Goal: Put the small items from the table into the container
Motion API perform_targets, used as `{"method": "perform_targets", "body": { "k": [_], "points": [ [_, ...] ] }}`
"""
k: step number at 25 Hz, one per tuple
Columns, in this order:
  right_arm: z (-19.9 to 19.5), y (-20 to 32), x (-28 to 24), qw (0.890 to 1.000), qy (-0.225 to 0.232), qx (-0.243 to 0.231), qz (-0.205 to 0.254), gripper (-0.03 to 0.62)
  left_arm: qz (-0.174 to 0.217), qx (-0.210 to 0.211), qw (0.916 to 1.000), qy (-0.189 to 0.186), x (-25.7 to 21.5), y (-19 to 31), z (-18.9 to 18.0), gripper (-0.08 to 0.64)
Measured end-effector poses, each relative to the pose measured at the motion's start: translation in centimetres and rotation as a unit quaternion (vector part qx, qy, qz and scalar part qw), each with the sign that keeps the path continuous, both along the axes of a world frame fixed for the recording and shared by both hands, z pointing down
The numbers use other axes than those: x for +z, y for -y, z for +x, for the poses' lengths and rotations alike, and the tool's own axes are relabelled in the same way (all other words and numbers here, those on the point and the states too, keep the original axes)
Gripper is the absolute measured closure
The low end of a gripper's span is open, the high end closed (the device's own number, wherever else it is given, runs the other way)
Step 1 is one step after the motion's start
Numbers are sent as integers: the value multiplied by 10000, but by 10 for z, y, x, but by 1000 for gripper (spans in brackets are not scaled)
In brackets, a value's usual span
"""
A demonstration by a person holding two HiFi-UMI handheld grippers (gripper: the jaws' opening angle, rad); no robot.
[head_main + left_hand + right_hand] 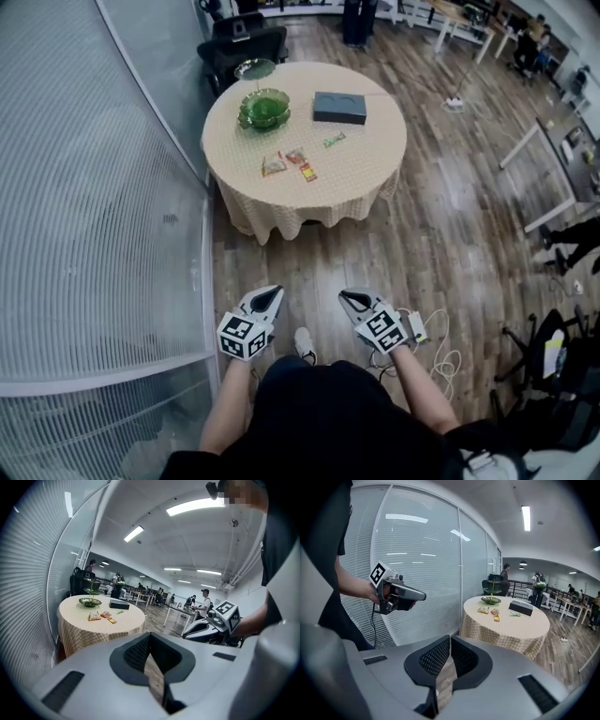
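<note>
Glass walling (pixel 103 206) backed with white slatted blinds is filling the nine o'clock side of the head view. Just right of it, at seven o'clock, the person is holding the left tongs (pixel 275 292) over the brown wooden plank floor (pixel 441 234). Their jaws are pressing together with nothing between them.

At twelve o'clock, well apart from both hands, the round tabletop (pixel 375 178) under a beige checked cloth is carrying everything the task concerns. At ten o'clock on it a green glass tiered bowl (pixel 265 108) is standing; I cannot tell whether anything is lying inside. Toward seven o'clock an orange-and-white snack packet (pixel 273 165) is lying flat. A reddish packet (pixel 295 156) and a small orange-yellow packet (pixel 307 172) are lying just beside it toward six o'clock. A small green wrapper (pixel 335 140) is lying apart from them toward three o'clock. At one o'clock a dark grey rectangular box (pixel 339 107) is sitting.

At five o'clock in the view the right tongs (pixel 346 296) are hanging level with the left pair, with their jaws likewise meeting on nothing.

By my reading the task is not yet starting. All four small items are lying loose on the cloth, none is sitting in a container, and neither pair of tongs is near the tabletop. I am taking the bowl as the likelier container, though the box could be meant. Every pick and drop is remaining to be done.
</note>
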State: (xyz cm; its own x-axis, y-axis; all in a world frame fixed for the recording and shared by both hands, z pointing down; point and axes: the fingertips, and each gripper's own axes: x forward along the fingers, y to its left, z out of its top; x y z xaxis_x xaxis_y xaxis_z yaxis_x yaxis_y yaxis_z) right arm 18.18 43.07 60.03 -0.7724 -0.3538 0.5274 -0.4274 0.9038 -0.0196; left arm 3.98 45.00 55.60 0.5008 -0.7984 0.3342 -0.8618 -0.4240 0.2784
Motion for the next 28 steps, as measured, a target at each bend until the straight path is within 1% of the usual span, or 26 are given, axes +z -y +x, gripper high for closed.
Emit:
{"method": "perform_targets", "body": {
  "k": [6,14,18,23,28],
  "points": [
    [-31,26,5,9999,33,90,-27,563,-53,101,9999,21,6,33,-28,557],
    [-40,66,12,9999,-31,129,-54,563,-137,56,9999,1,12,60,-44,558],
    [-44,94,20,9999,-29,64,-88,563,-221,-113,9997,40,20,77,-56,557],
    [-55,142,24,9996,-33,-235,-120,563,-276,-410,9987,89,19,114,-66,558],
    [-65,191,21,9985,73,-537,-109,563,-309,-676,9968,309,13,152,-68,558]
  ]
}}
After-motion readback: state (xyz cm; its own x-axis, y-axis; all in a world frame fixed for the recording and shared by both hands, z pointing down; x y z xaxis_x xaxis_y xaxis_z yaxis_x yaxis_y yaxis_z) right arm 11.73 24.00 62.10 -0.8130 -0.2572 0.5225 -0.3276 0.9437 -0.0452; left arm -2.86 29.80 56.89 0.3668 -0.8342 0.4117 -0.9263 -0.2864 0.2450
